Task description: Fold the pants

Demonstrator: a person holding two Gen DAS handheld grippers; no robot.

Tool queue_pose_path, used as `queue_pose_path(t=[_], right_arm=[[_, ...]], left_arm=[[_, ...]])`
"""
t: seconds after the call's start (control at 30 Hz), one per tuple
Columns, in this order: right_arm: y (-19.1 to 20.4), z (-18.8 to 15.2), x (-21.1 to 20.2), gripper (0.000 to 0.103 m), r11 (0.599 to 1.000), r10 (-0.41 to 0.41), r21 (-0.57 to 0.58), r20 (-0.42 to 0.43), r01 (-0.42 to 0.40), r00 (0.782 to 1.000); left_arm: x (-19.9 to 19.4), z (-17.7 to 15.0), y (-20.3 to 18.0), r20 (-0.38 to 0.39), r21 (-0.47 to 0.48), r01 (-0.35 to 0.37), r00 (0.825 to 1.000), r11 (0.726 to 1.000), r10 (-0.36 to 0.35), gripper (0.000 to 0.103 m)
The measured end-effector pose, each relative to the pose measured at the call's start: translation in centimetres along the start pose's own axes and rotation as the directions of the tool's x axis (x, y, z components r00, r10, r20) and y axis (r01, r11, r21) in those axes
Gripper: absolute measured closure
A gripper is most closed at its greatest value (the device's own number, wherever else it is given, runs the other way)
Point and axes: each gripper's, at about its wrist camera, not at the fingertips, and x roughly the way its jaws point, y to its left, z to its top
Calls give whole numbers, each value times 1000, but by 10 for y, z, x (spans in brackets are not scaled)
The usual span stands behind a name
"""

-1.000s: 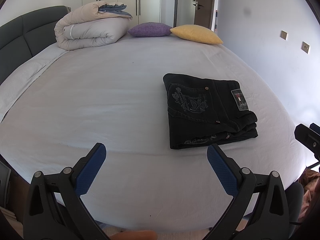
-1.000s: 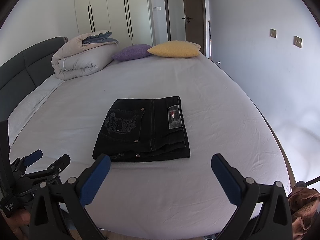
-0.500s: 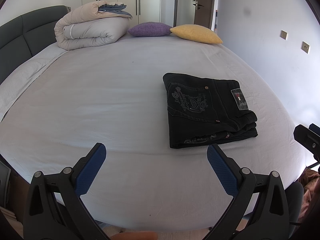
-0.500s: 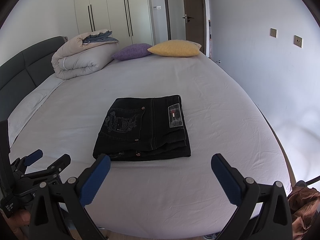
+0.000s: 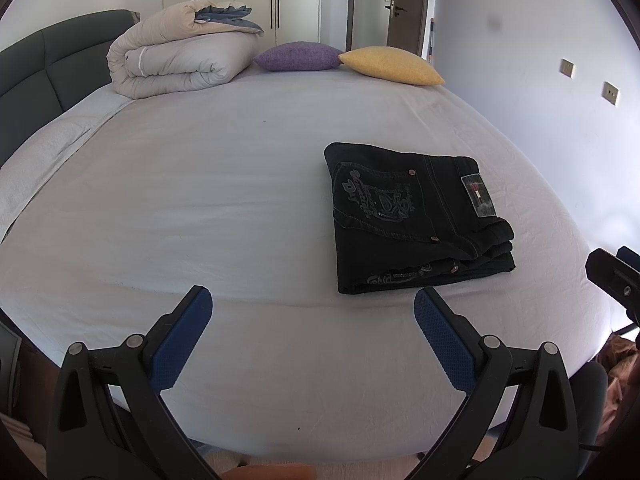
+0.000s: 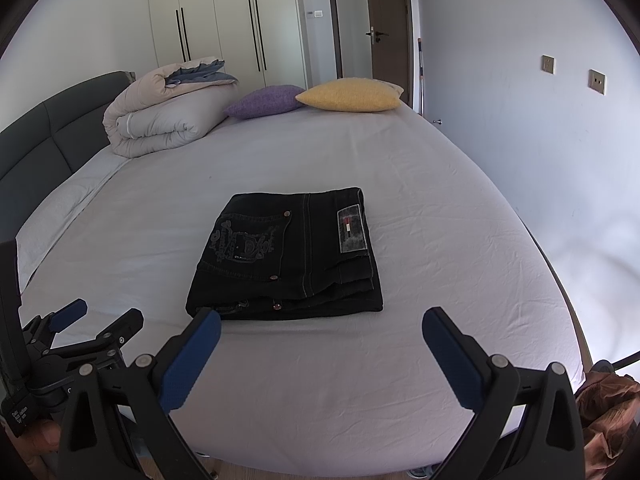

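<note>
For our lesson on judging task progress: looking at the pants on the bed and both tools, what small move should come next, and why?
Probably none on the cloth: just draw both tools back. The black pants already lie as a compact, squared stack on the bed sheet, and the left tool and right tool are both open, empty and short of the fabric.

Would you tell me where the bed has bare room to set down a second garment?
The sheet is bare between the folded black pants and the grey headboard, and along the near edge before both open grippers. The far end is crowded: rolled duvet, purple pillow, yellow pillow.
</note>
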Motion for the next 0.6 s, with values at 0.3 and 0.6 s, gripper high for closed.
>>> queue_pose_path(t=[0.3, 0.6], right_arm=[[1, -8, -1, 0, 1000, 6, -2, -10, -6, 1000], [-1, -6, 0, 0, 1000, 7, -1, -11, -7, 1000]], left_arm=[[4, -3, 0, -15, -4, 5, 1000, 1000, -5, 0], [4, -4, 4, -12, -14, -16, 1000, 1000, 16, 0]])
